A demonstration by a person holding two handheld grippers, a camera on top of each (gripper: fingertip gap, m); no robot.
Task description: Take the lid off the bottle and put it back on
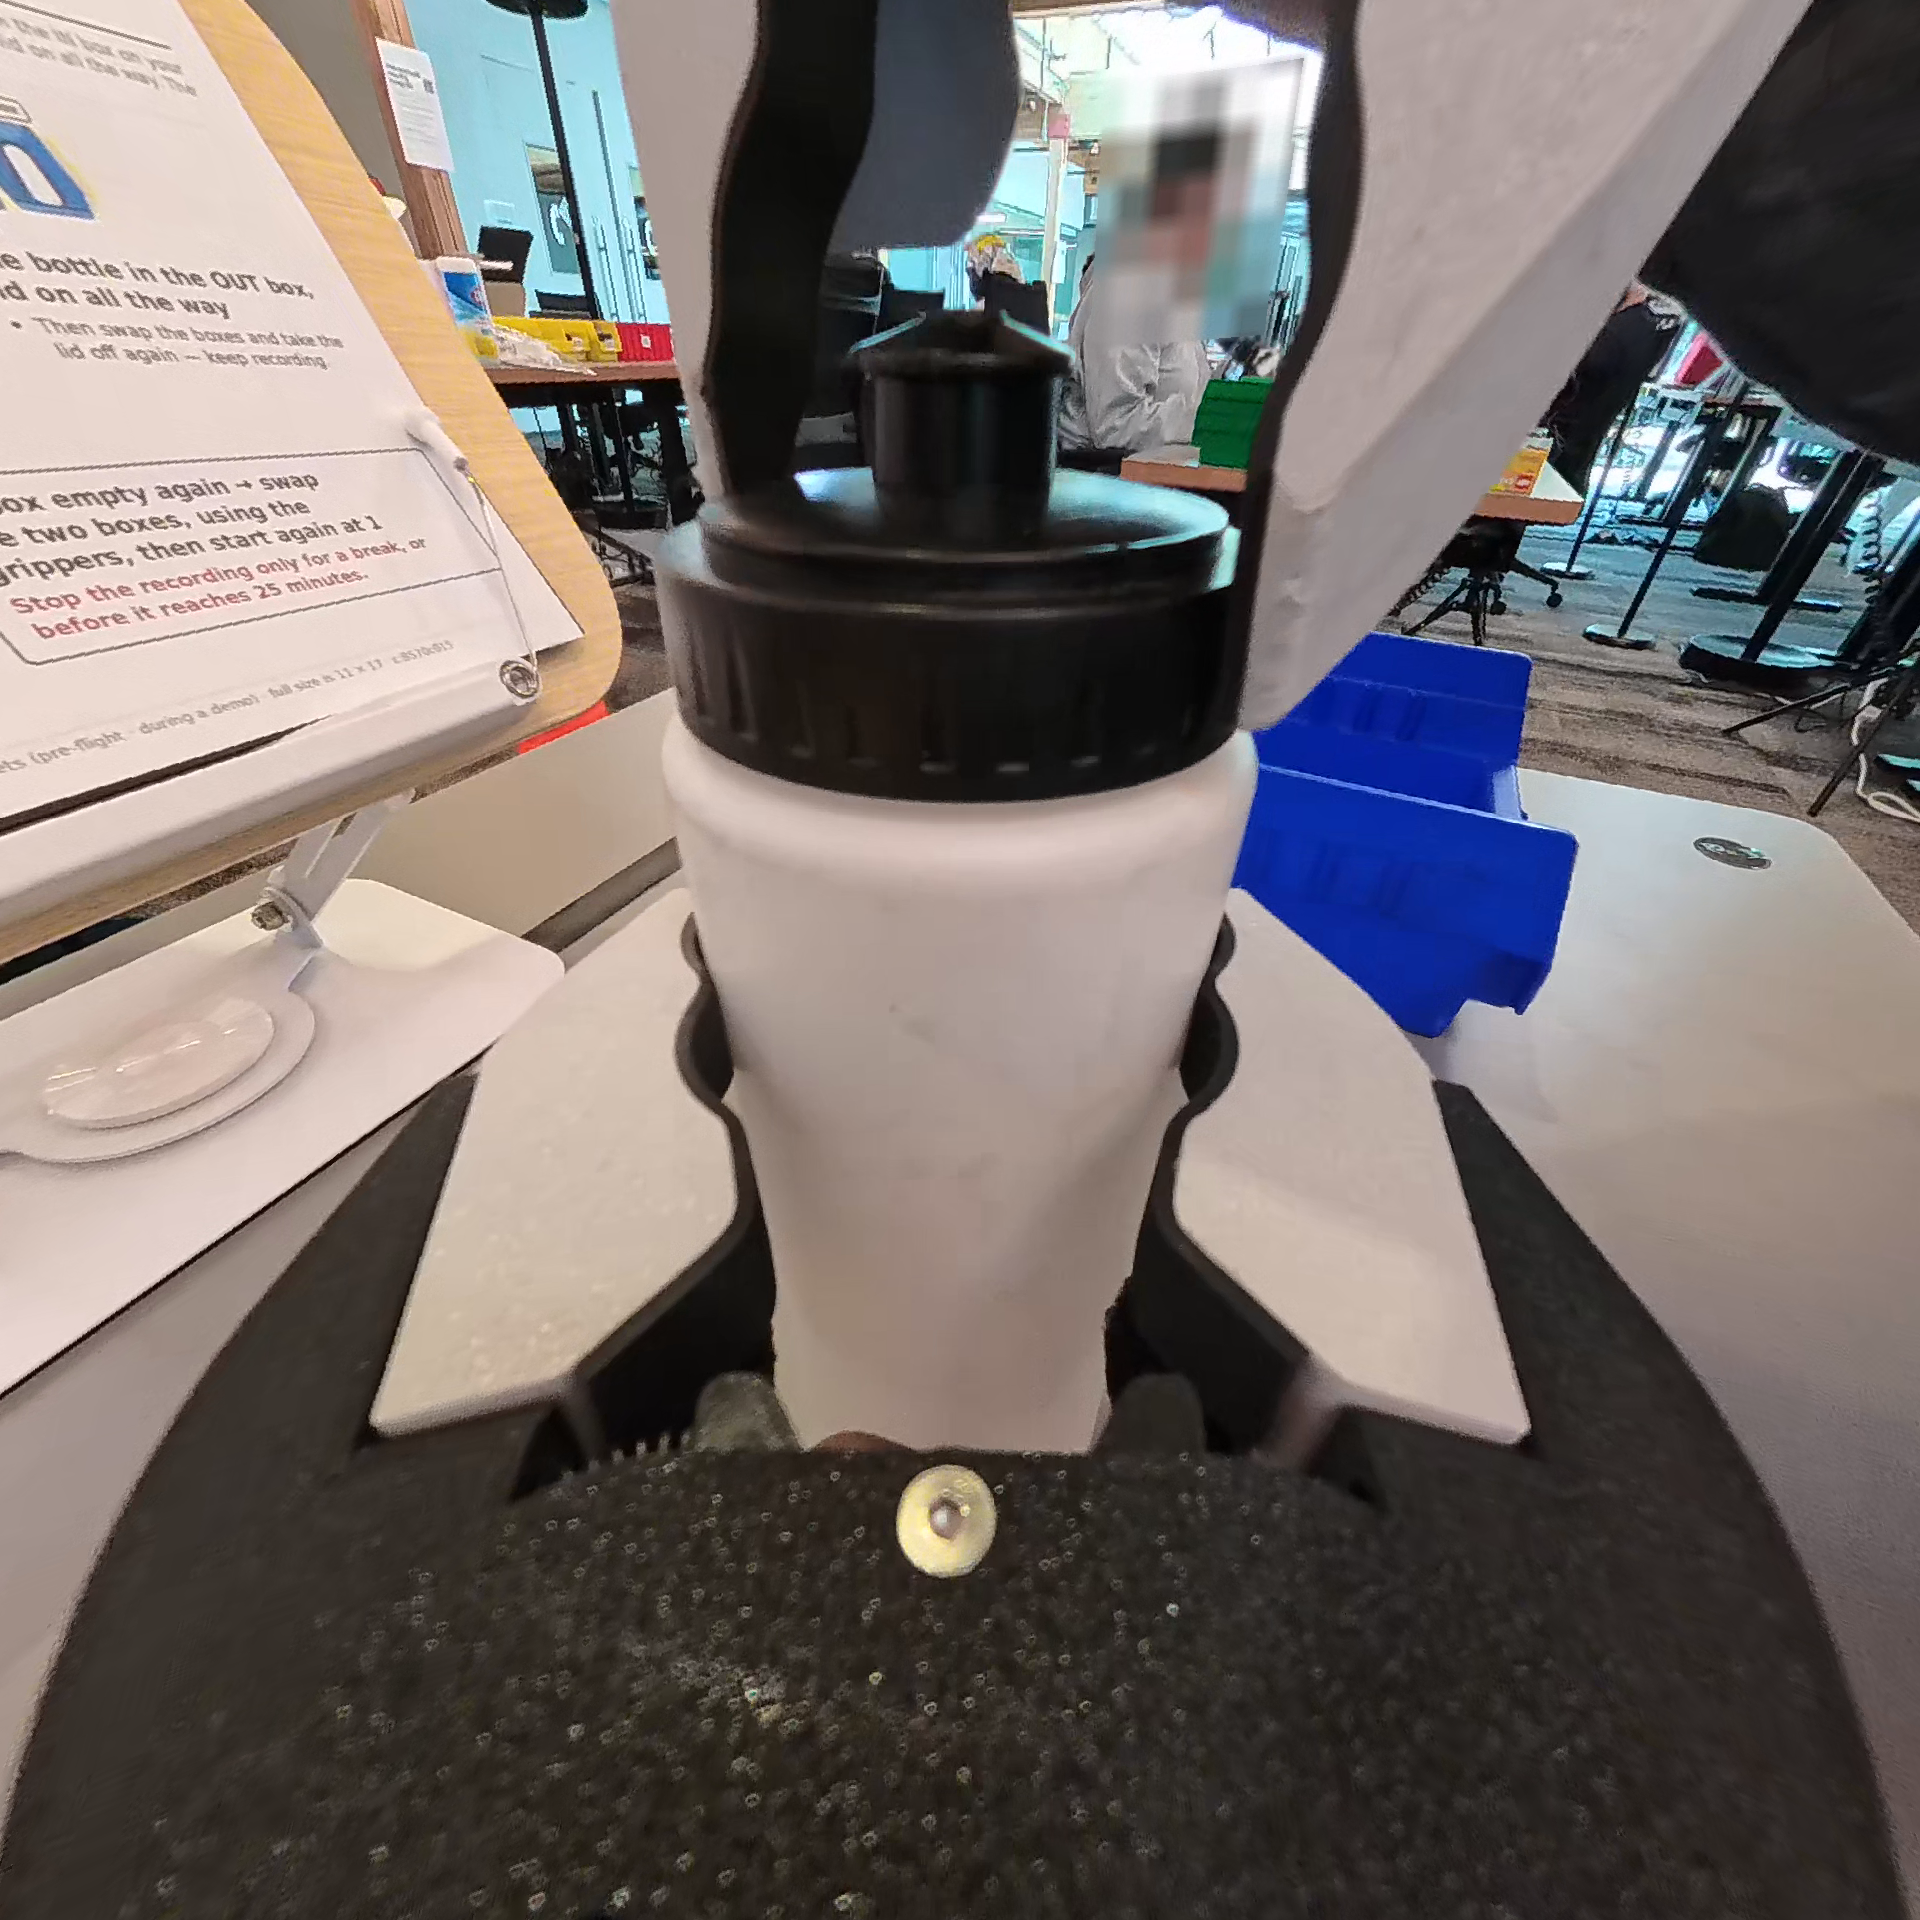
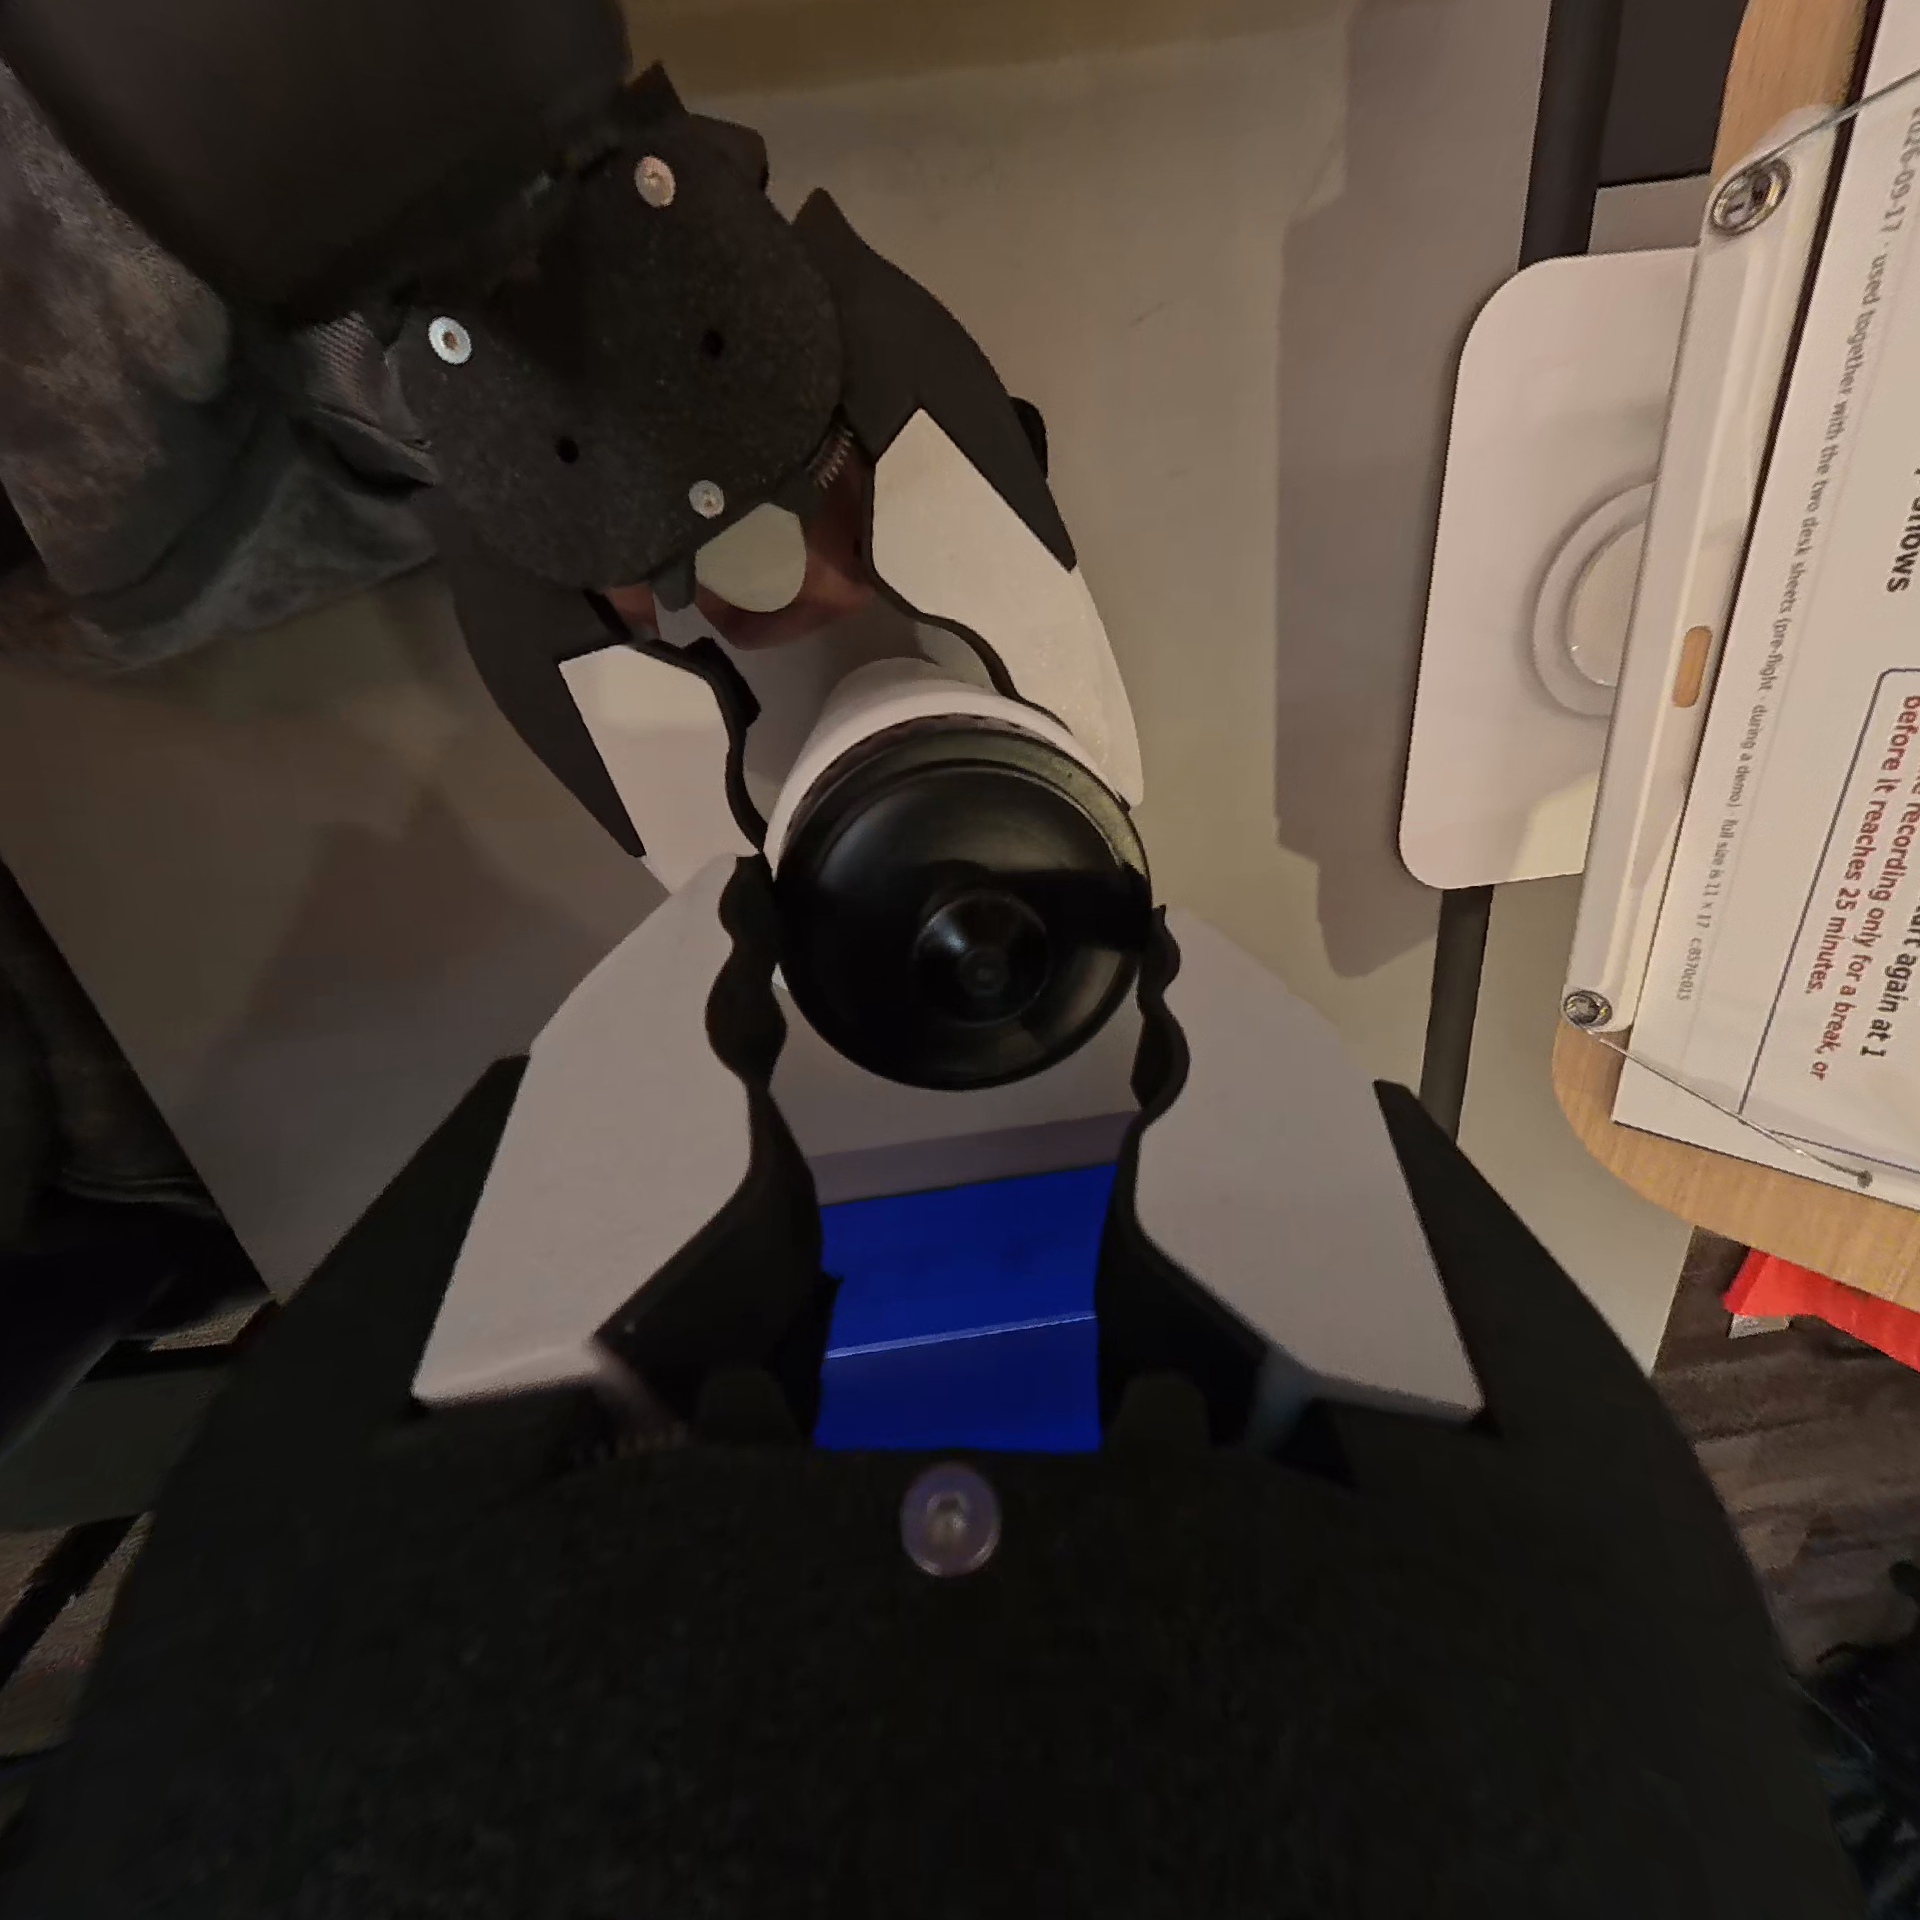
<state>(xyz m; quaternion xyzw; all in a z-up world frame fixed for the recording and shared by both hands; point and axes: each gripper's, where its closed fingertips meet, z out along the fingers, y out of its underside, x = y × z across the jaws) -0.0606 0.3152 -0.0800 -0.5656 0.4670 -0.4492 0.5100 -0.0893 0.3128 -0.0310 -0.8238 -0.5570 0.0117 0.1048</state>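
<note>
Two grippers meet around one bottle [image 1: 961, 1039]. It is a white plastic bottle, upright in the centre of the left wrist view, capped by a black ribbed screw lid [image 1: 951, 665] with a raised spout on top. The left gripper [image 1: 956, 997] is pinched on the bottle's white body, its wavy black fingers [image 1: 707, 1049] pressing both sides below the lid.

The right gripper [image 2: 951, 914] looks down on the lid's round top from above. Its fingers [image 2: 743, 966] are spread to either side of the lid; whether they touch its rim cannot be told. In the left wrist view those fingers hang down from the top edge, flanking the spout.

A blue bin [image 1: 1403, 831] sits on the pale table [image 1: 1704, 997] just right of the bottle; its contents are hidden. At upper left, a printed sheet [image 1: 197, 416] leans on a wooden stand [image 1: 540, 488].
</note>
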